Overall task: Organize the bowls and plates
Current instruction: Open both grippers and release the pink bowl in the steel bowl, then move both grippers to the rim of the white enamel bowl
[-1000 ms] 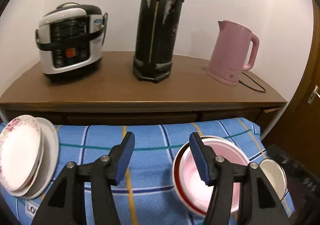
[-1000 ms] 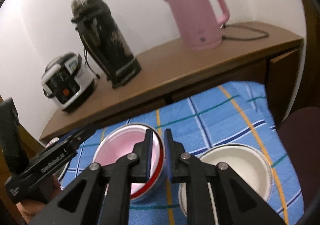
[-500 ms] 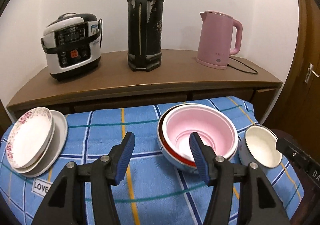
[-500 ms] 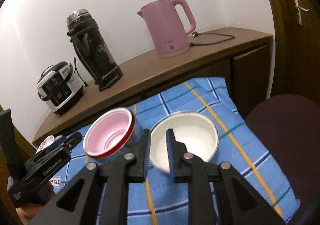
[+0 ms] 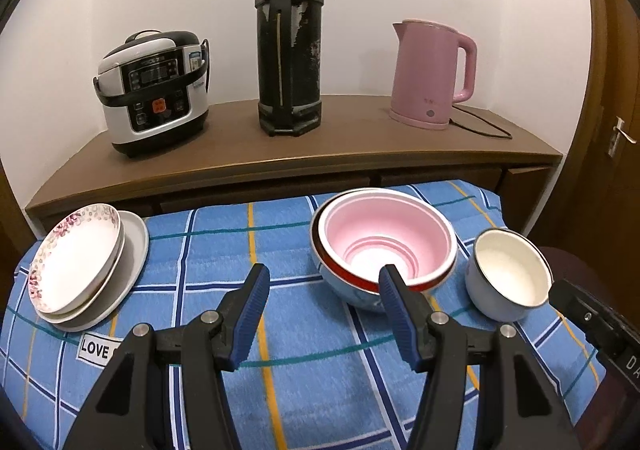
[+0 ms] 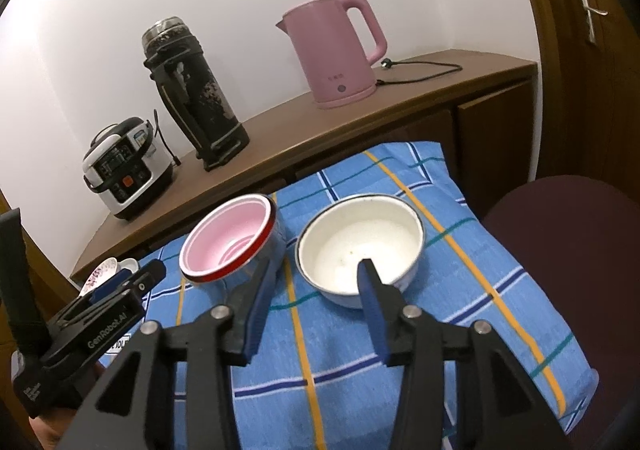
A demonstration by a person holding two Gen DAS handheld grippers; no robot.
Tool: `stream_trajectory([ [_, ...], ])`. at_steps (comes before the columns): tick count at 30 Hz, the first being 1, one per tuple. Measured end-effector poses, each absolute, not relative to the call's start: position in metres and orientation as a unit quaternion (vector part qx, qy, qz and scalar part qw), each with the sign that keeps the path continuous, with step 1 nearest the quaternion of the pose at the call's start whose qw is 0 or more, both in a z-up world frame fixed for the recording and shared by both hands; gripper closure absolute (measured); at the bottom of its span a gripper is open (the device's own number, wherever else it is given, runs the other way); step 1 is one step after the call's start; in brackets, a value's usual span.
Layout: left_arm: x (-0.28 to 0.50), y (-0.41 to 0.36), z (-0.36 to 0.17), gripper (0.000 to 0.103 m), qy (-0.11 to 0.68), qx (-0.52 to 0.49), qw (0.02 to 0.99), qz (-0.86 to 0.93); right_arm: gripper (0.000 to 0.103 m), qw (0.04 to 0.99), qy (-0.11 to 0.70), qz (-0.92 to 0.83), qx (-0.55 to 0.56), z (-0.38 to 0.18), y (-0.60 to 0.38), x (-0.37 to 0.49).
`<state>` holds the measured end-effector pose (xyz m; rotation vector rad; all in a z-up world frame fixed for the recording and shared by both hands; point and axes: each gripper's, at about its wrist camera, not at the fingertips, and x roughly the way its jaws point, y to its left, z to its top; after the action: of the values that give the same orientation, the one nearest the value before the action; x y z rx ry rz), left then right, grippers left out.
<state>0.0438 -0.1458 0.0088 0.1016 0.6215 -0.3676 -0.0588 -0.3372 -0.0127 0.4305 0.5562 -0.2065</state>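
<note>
Left gripper (image 5: pixel 322 288) jaws wide, empty; right gripper (image 6: pixel 316 286) jaws opening, empty; only left view shows stacked plates (image 5: pixel 80 262) clearly.

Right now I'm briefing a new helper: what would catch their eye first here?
Probably the pink bowl nested in a red-rimmed metal one mid-cloth, with a white enamel bowl to its right. Stacked plates, the top one floral-rimmed, sit at the blue checked cloth's left edge. A pink kettle stands on the sideboard behind.
</note>
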Motion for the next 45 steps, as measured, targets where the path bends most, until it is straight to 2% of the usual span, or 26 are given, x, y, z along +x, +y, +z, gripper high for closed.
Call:
stream_trajectory([
  [31, 0.02, -0.18, -0.004, 0.043, 0.331, 0.063, 0.922, -0.19, 0.059, 0.93, 0.273, -0.128, 0.209, -0.019, -0.362, -0.096],
  [45, 0.028, -0.228, -0.005, 0.044, 0.341, 0.039, 0.912, -0.226, 0.059, 0.93, 0.273, -0.192, 0.153, -0.015, -0.399, -0.067],
])
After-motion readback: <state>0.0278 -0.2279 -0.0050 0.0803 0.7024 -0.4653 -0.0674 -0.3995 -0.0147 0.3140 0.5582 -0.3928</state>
